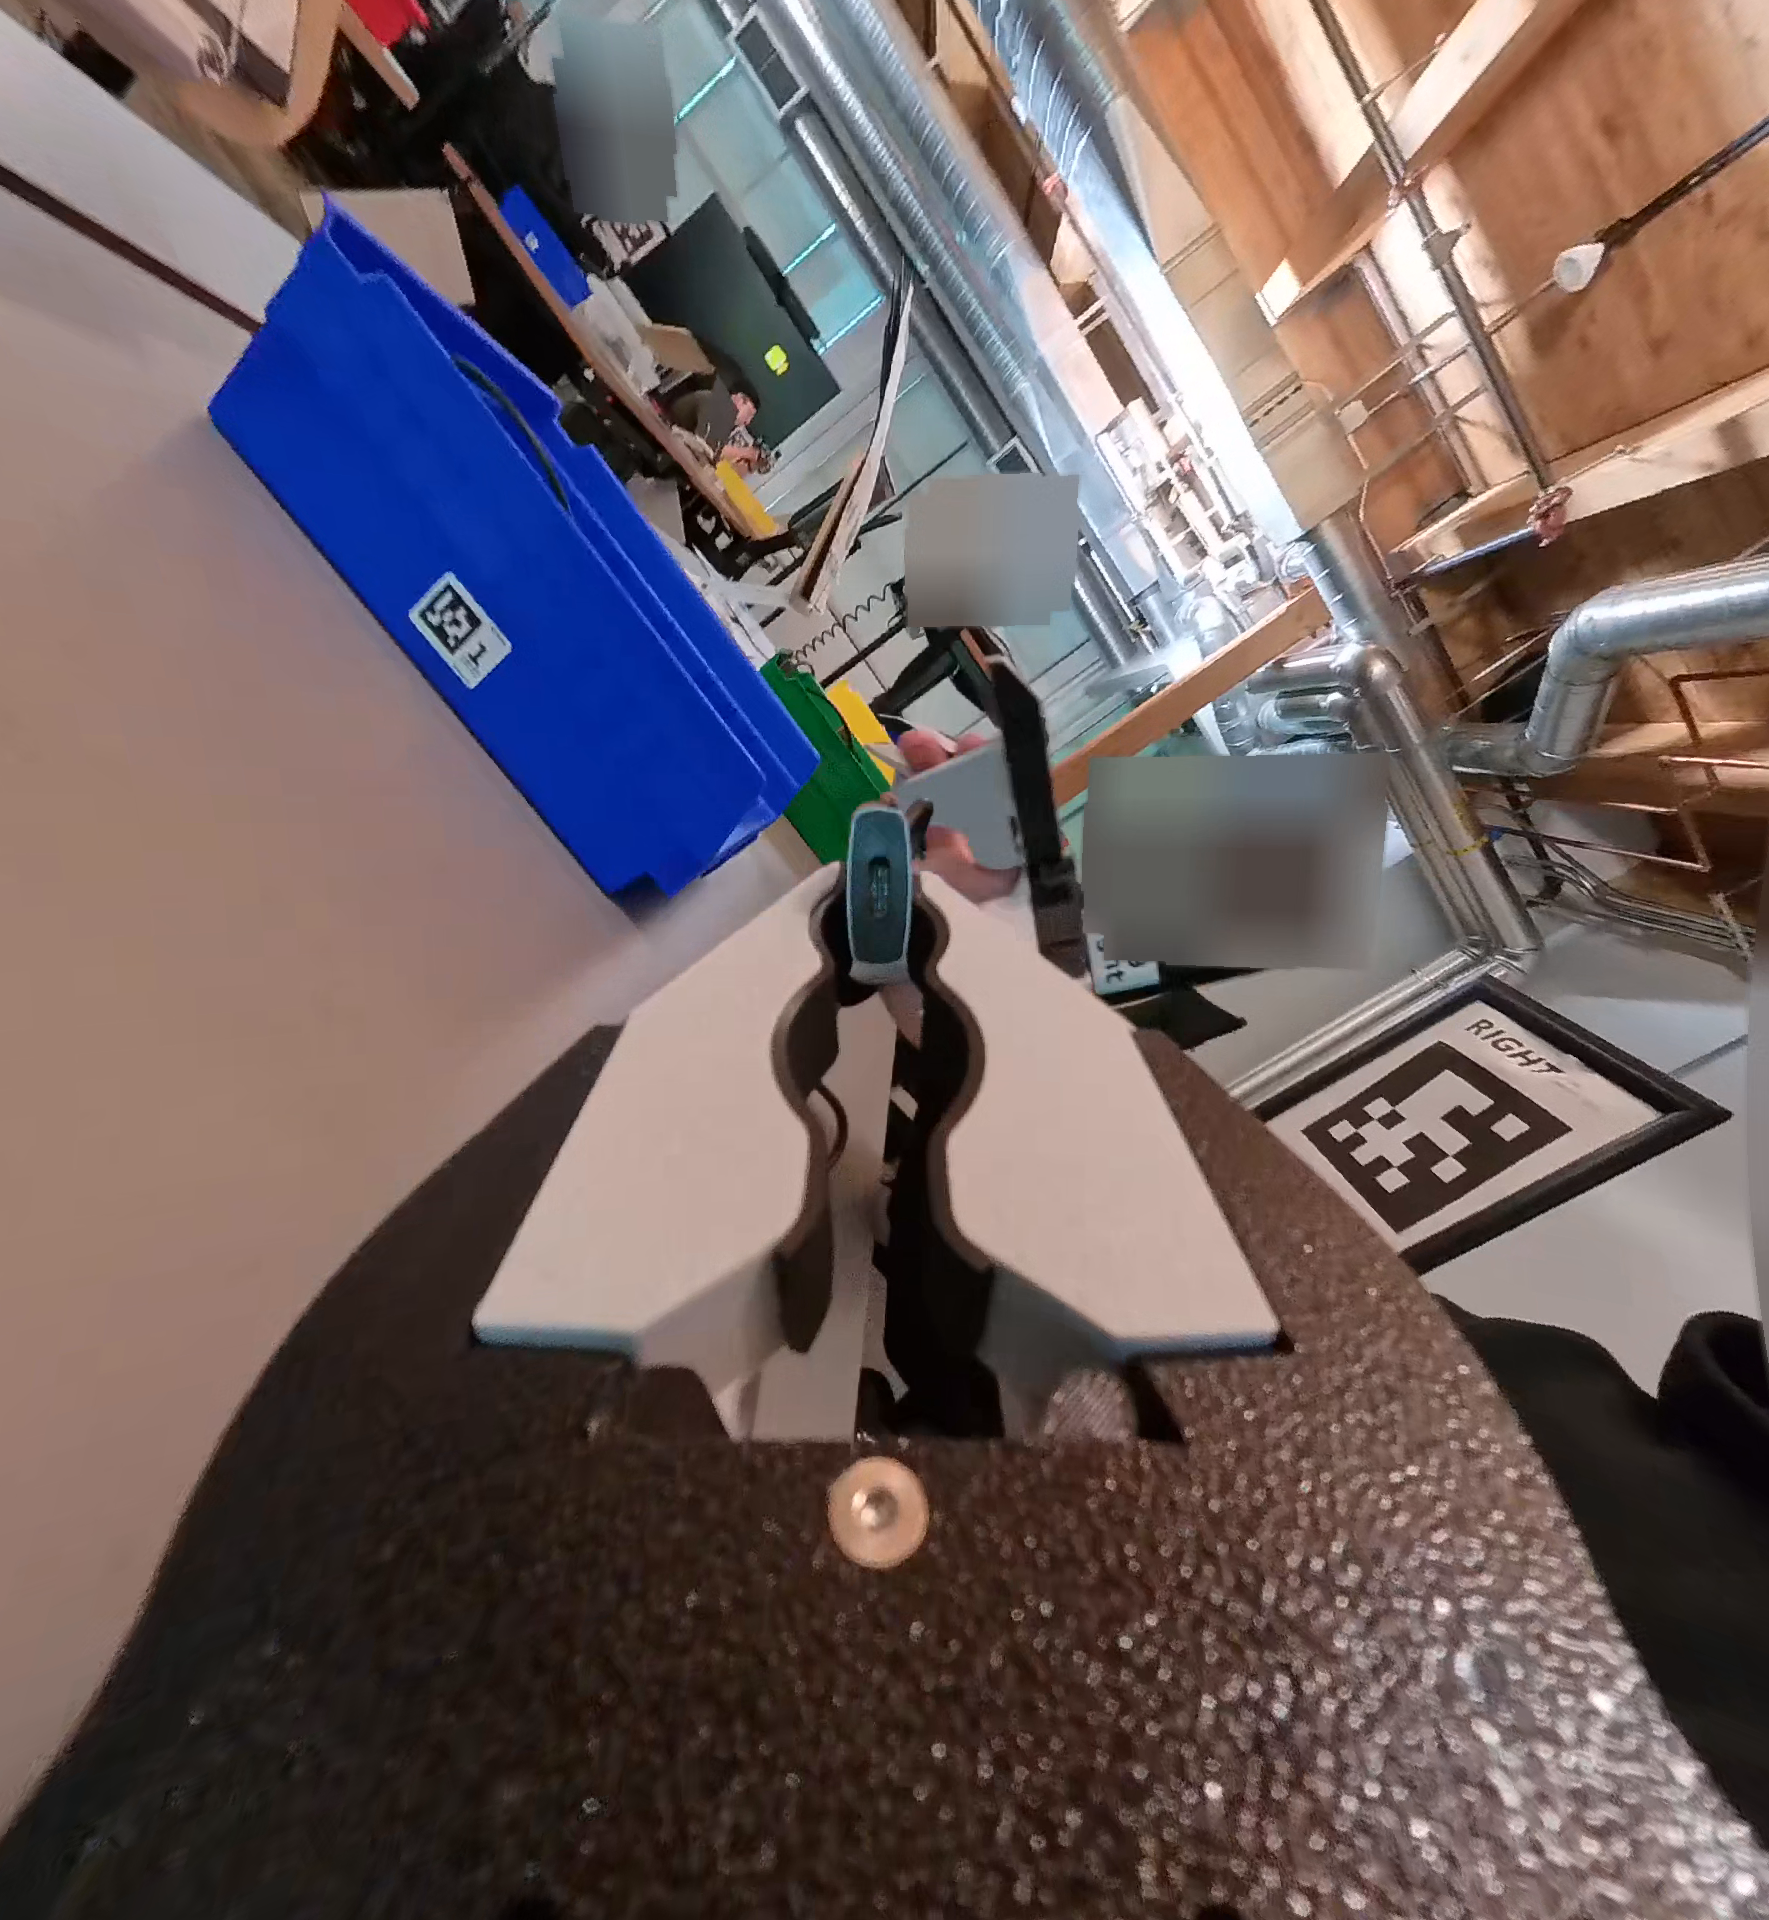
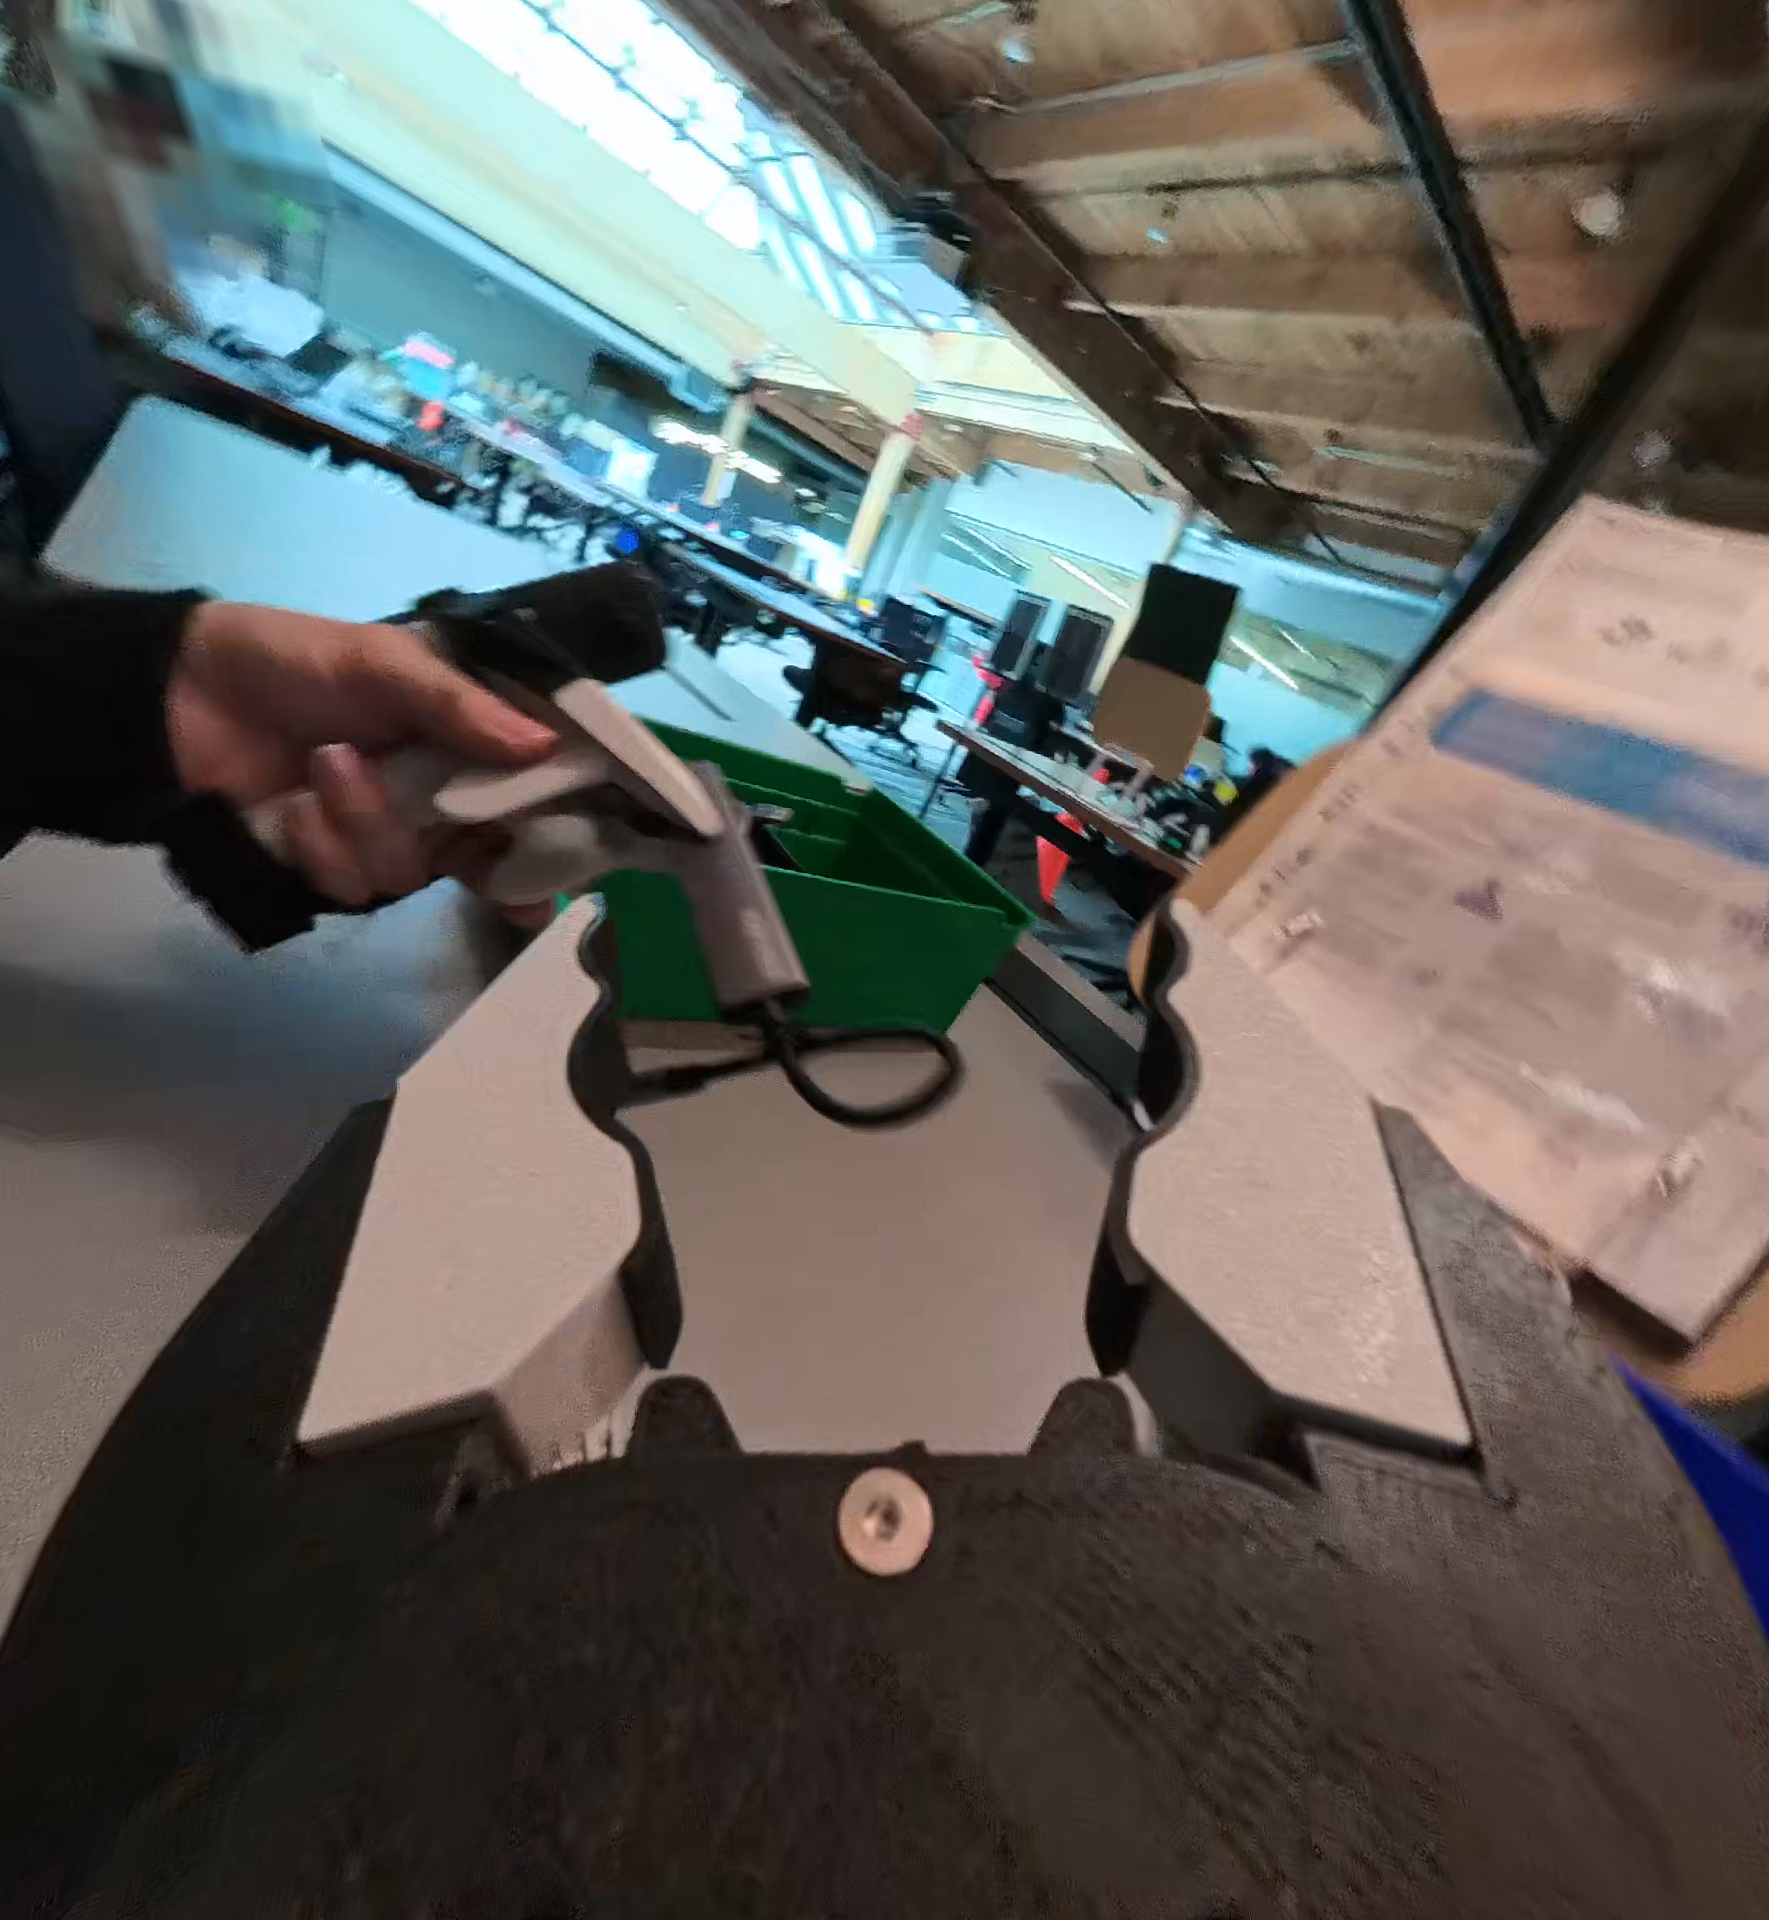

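Note:
My left gripper is shut on a slim grey adapter, seen end-on between its fingertips. In the right wrist view the same gripper, held by a hand, grips the adapter by its upper end. The adapter hangs tilted just above the grey table, in front of a green bin. Its short black cable loops down onto the table. My right gripper is open and empty, pointing at the adapter. It also shows farther off in the left wrist view.
A blue bin with a small marker sticker stands on the table at the left, with the green bin and a yellow bin behind it. A framed black-and-white marker lies at the right. A printed sheet on cardboard leans nearby. About 10 cm separates my left fingertips from my right.

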Motion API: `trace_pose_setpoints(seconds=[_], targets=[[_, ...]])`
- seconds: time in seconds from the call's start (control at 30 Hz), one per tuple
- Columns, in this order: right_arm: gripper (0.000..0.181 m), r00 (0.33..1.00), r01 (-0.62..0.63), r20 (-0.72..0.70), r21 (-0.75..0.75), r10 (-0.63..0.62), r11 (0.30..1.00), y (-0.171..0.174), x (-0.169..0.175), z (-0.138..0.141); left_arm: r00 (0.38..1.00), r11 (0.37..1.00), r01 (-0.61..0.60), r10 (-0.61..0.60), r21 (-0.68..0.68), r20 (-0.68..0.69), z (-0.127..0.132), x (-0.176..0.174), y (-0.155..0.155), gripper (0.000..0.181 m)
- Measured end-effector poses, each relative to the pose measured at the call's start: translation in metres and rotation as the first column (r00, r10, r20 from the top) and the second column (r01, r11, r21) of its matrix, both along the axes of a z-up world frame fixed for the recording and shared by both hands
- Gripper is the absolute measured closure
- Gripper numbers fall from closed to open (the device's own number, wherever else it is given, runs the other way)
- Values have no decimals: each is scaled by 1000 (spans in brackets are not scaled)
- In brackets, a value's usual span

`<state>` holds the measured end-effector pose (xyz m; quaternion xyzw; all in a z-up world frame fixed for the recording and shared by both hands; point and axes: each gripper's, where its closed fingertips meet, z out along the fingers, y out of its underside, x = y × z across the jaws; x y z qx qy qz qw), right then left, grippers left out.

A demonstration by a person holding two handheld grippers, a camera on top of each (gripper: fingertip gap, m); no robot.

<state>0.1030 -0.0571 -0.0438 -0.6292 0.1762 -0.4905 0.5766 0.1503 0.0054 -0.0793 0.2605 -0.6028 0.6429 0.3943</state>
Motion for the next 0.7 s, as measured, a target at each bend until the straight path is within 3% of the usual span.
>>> trace_pose_setpoints(seconds=[0.1,0.13,0.2,0.3,0.4,0.57,0.7], targets=[[119,997,-68,11,-122,70,990,30,-7,-13,999,999,38,-38,-7,-35,-1,-11,-11,175],[111,1000,-21,17,-146,23,989,28,0,-17,998,1000,29,-30,-11,-55,-1,-11,-14,175],[126,998,43,43,-173,-36,984,21,8,-21,996,1000,26,-26,-4,-89,-7,-10,-17,175],[134,999,40,37,-215,-33,976,17,8,-27,994,1000,24,-24,6,-110,-12,-9,-19,175],[141,981,117,188,-382,-46,917,20,-1,-18,996,998,35,-31,55,-80,-21,-12,-24,175],[138,999,29,45,-399,-12,917,23,4,-45,995,997,58,-54,45,-88,-21,-19,-29,175],[148,997,77,27,-408,-72,910,15,15,-56,995,998,56,-54,22,-79,-18,-22,-31,174]])
